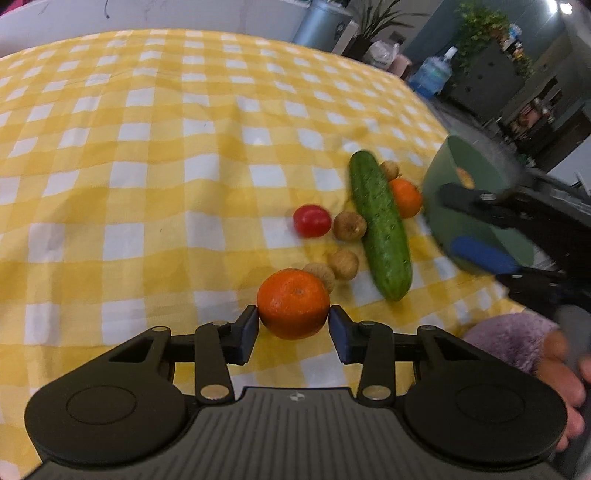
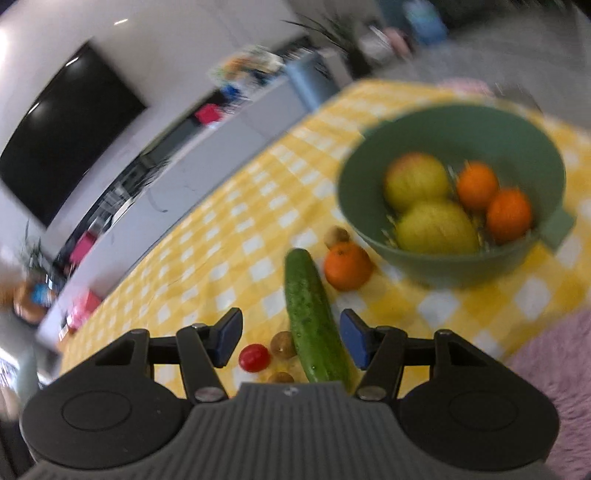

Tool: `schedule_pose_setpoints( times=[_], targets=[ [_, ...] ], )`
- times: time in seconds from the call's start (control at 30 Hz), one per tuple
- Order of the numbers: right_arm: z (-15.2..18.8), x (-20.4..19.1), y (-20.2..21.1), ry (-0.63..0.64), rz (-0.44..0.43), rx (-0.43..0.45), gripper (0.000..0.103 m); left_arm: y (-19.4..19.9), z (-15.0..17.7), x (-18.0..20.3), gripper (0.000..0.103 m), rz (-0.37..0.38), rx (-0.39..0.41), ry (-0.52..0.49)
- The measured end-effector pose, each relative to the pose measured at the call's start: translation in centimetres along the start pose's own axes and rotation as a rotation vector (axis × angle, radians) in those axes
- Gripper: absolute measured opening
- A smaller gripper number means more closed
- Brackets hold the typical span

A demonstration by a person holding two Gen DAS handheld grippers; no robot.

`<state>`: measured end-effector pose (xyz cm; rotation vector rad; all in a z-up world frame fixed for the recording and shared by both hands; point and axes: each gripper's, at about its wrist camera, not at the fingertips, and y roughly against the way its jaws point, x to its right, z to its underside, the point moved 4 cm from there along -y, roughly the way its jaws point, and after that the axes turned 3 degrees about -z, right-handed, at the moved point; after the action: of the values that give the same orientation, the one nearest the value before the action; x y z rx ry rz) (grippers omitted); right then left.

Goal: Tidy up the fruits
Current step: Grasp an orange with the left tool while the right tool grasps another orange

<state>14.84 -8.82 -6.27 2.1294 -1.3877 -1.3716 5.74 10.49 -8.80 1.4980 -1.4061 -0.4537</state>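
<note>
Four oranges (image 2: 347, 266), two apples (image 2: 415, 181), one cucumber (image 2: 312, 317).

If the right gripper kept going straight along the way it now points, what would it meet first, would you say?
Most likely the cucumber, which lies between the open fingers of the right gripper and runs ahead of them; how far below it lies is unclear.

This is a home living room. A tabletop under a yellow-and-white checked tablecloth (image 1: 147, 147) stands in it. In the right wrist view, a dark flat television (image 2: 70, 133) hangs on the far white wall above a long low white cabinet (image 2: 207, 147). In the left wrist view, leafy houseplants (image 1: 480, 29), a blue water jug (image 1: 432, 75) and dark shelving (image 1: 491, 81) stand far right.
</note>
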Motion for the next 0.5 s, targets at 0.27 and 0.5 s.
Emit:
schedule_pose_setpoints(
  times=[0.27,0.5],
  targets=[
    [-1.5,2.1,-3.2,-0.176,0.094,0.055,0.049,0.3,-0.8,1.0,0.047,0.128,0.089,-0.026],
    [-1.8,3.1,-5.9,-0.274,0.107,0.103,0.049,0.3,-1.3,1.6,0.047,0.165,0.140,-0.032]
  ],
)
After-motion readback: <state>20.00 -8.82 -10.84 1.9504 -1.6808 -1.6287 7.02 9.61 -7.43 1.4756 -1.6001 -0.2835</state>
